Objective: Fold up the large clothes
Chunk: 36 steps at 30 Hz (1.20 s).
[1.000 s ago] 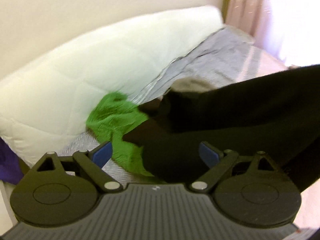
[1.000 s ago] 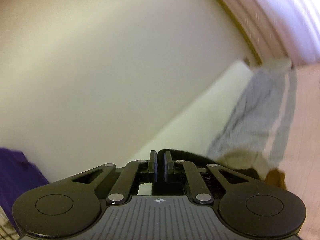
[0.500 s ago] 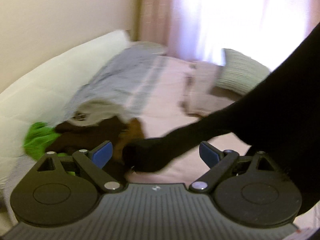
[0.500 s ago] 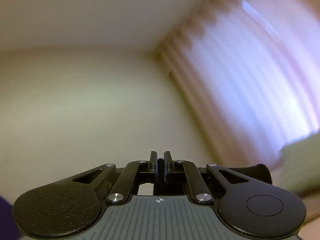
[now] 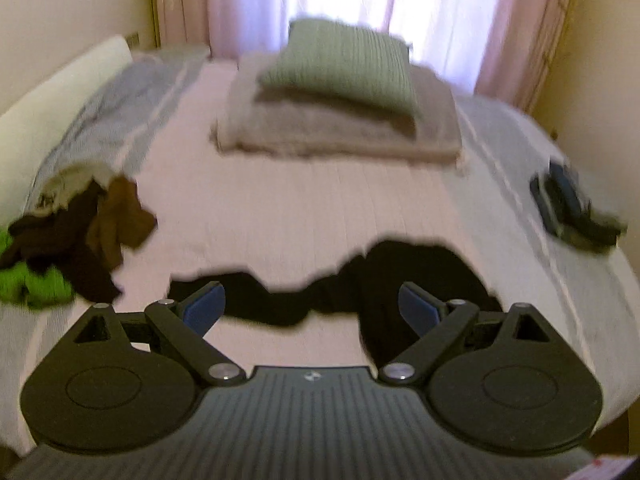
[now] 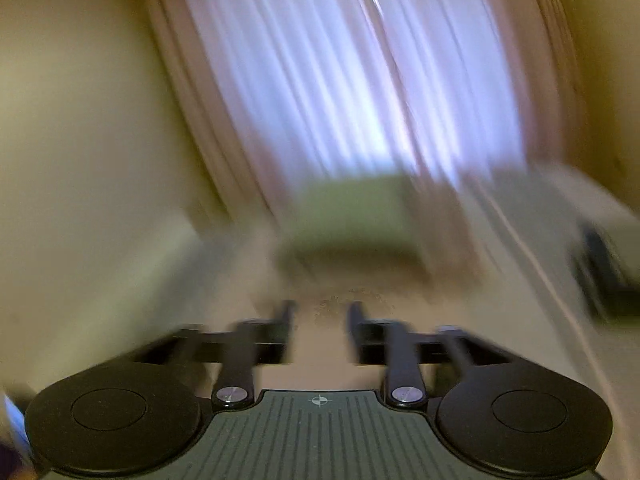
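both tools gaping, nothing gripped

you're holding the left tool open over the black garment lying crumpled on the bed; your right tool is hanging parted and empty.

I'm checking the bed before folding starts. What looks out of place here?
The black garment lies crumpled, not spread flat, on the bed. A tangled clothes pile sits at its left edge.

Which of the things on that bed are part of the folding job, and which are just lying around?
For the job:
black garment
clothes pile
left tongs, open
right tongs, open

Lying about:
green cushion
folded blanket
white pillow
dark items
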Available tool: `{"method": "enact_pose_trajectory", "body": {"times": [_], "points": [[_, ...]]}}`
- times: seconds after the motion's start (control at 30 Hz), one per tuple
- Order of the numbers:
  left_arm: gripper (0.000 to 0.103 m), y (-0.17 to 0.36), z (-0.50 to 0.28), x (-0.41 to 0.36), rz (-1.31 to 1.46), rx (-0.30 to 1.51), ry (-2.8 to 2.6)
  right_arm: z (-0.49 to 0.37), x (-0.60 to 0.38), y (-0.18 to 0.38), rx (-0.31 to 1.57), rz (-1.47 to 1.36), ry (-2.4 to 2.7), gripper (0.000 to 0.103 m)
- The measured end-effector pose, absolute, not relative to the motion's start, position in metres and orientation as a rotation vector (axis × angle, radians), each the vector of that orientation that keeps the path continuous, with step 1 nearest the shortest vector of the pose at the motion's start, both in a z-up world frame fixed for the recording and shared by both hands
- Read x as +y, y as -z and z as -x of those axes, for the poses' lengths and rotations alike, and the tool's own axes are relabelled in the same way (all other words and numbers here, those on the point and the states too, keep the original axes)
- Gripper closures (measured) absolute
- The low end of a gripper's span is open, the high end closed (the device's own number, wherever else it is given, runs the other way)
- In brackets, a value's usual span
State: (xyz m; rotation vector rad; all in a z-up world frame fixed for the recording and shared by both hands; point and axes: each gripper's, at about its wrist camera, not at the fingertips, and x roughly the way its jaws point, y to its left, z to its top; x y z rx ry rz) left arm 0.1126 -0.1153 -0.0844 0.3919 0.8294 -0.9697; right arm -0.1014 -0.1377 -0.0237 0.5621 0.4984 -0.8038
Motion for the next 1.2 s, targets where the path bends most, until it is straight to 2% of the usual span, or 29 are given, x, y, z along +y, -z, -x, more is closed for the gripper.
{"method": "enact_pose_trajectory", "body": {"times": [0.1, 0.2, 0.53, 1.2], "points": [[0.011, 0.102, -0.084, -0.112, -0.432, 0.889, 0.949, 0.119, -0.120, 0.091, 0.707, -0.647, 0.811, 0.052], [0.011, 0.115, -0.065, -0.106, -0.465, 0.958, 0.949, 0.158, -0.104, 0.129, 0.814, -0.736, 0.788, 0.052], [0.011, 0.106, -0.027, -0.094, -0.577, 0.928, 1.056, 0.163, -0.093, 0.124, 0.860, -0.762, 0.800, 0.051], [0.010, 0.103, -0.054, -0.008, -0.652, 0.912, 1.201, 0.134, 0.025, 0.120, 0.820, -0.840, 0.954, 0.050]]}}
